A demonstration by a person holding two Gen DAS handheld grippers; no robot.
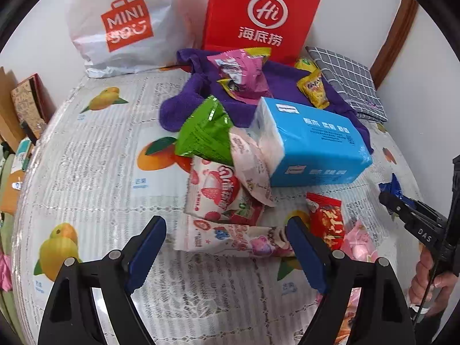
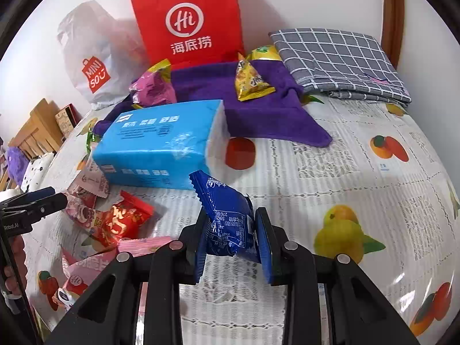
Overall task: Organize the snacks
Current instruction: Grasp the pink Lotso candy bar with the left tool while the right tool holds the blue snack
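My right gripper (image 2: 231, 237) is shut on a dark blue snack packet (image 2: 227, 215), which sticks up between the pads above the tablecloth; the same gripper (image 1: 386, 198) shows at the right edge of the left wrist view. My left gripper (image 1: 227, 247) stands open just above a pile of snacks: a pink and white packet (image 1: 230, 240) lies between its fingers, a strawberry packet (image 1: 218, 192) and a green packet (image 1: 205, 132) lie beyond, and a red packet (image 1: 329, 220) sits by the right finger. In the right wrist view the left gripper (image 2: 43, 199) pokes in at the left.
A blue tissue pack (image 1: 313, 141) lies in the middle. Behind it a purple towel (image 2: 258, 115) carries a pink packet (image 1: 240, 76) and yellow packets (image 2: 250, 82). A red paper bag (image 1: 258, 14), a white shopping bag (image 1: 123, 26) and a folded grey checked cloth (image 2: 339, 60) line the wall.
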